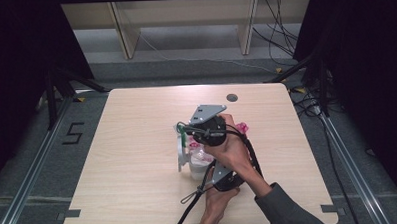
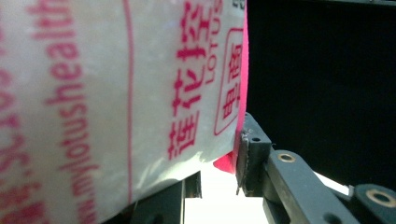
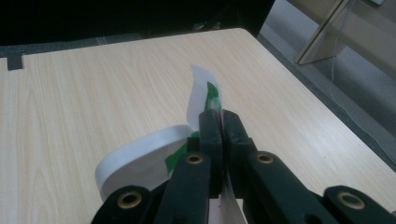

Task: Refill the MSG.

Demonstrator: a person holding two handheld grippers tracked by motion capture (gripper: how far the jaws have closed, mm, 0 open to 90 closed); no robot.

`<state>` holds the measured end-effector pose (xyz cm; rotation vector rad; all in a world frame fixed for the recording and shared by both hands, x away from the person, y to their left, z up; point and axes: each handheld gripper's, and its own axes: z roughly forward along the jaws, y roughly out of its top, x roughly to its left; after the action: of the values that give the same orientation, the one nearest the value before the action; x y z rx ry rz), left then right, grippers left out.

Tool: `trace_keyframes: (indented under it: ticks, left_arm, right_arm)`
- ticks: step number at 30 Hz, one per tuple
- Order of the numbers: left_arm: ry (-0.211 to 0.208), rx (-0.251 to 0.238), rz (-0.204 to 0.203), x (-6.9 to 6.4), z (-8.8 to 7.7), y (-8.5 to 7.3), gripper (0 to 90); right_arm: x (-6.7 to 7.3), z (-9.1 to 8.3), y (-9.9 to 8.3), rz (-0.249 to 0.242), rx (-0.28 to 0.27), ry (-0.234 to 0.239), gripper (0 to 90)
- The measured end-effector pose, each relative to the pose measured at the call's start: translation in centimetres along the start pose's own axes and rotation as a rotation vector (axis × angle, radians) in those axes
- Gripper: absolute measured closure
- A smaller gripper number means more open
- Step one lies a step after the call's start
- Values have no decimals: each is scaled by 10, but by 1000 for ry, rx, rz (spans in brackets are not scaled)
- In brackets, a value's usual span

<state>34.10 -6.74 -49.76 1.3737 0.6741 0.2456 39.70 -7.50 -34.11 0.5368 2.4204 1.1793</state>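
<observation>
A translucent white packet (image 2: pixel 116 93) with pink print fills the space between my left gripper's (image 2: pixel 219 163) jaws, which press on it; a pink edge runs along the right jaw. In the high view this packet (image 1: pixel 198 164) stands at the table's middle, with the left gripper (image 1: pixel 204 168) coming at it from the near side. My right gripper (image 3: pixel 219 116) is shut on a thin white film (image 3: pixel 198 93) with green print. A white strip (image 3: pixel 140 158) curls away below the jaws. Seen from above, the right gripper (image 1: pixel 185 130) holds the film (image 1: pixel 181 151) up, above the packet.
The wooden table (image 1: pixel 137 144) has a round dark hole (image 1: pixel 232 97) near its far edge. A small pink thing (image 1: pixel 243 126) lies just right of the right hand. The forearms cross at the near edge. Cables (image 1: pixel 190 212) trail off the front.
</observation>
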Motion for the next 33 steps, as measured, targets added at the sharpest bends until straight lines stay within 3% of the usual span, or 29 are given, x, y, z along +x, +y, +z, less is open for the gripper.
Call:
trace_keyframes:
  ticks: [9,11,13,15,16,18,22,25,28,33]
  left_arm:
    - [-5,15,14,1,-1,1,741]
    - [-10,-1,-4,0,-1,1,741]
    - [-4,21,22,2,-2,1,741]
    - [-4,21,16,2,-2,1,741]
    - [17,3,-3,1,-1,1,741]
    - [10,-1,-5,1,0,0,740]
    - [11,-1,-1,1,0,1,740]
    - [-6,1,-15,0,0,0,740]
    - [-9,1,-15,0,-1,1,740]
    - [-14,-2,-14,0,0,0,740]
  right_arm:
    - [0,0,0,7,1,4,897]
    - [-1,0,0,-7,-1,2,897]
    - [0,-1,0,5,1,4,897]
    - [0,0,1,-7,8,2,897]
    - [-1,1,1,-22,13,0,897]
    - [0,4,1,-31,34,0,897]
    - [0,4,1,-9,24,-2,897]
    - [-1,5,0,-26,26,-6,897]
    - [0,3,1,4,30,2,897]
    - [-1,3,1,-9,22,3,897]
